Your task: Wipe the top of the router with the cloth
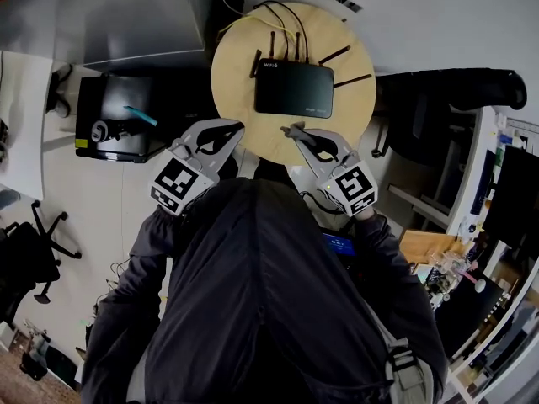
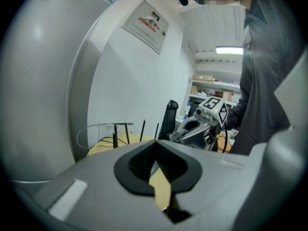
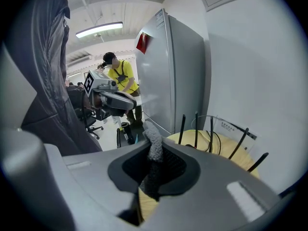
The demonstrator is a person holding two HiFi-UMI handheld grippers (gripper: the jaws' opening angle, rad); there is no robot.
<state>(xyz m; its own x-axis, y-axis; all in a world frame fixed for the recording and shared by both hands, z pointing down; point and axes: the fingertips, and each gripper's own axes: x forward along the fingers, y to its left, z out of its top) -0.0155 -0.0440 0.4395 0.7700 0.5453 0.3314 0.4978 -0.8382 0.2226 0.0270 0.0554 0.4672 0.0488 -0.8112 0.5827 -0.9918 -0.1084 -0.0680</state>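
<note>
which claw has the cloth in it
The right claw: a grey fuzzy cloth is pinched between its jaws and sticks out past the tips. The left claw is shut with nothing in it.

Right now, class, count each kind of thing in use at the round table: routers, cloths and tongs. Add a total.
Router: 1
Cloth: 1
Tongs: 2 (left tongs, right tongs)
Total: 4

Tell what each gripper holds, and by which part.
Right gripper: the grey cloth, pinched near one end, which pokes past the jaws. Left gripper: nothing, jaws together.
</note>
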